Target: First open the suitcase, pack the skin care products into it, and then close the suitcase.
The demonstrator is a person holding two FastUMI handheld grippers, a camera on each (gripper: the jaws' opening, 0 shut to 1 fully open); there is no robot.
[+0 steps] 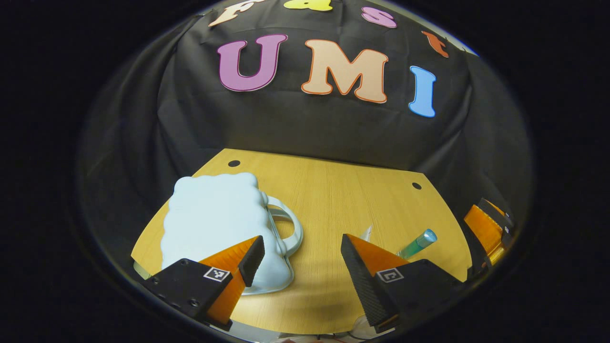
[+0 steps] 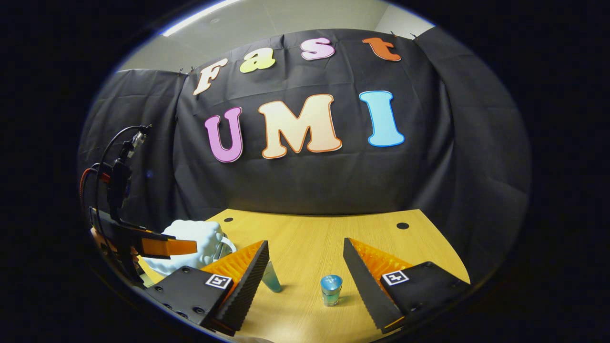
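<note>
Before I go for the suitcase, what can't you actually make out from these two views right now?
- Suitcase: its latch or zip is out of sight in the left gripper view; the left gripper covers its near corner.
- Suitcase, right gripper view: the other gripper hides much of it.
- Tube, left gripper view: its lower end is behind a finger.
- Second item, right gripper view: partly behind a finger; type unclear.

The left claw [image 1: 302,257] hides the suitcase's [image 1: 214,224] near corner and perhaps a tube [image 1: 366,233].

The right claw [image 2: 305,267] gapes above a capped tube [image 2: 330,290] on the wooden table [image 2: 310,238].
</note>
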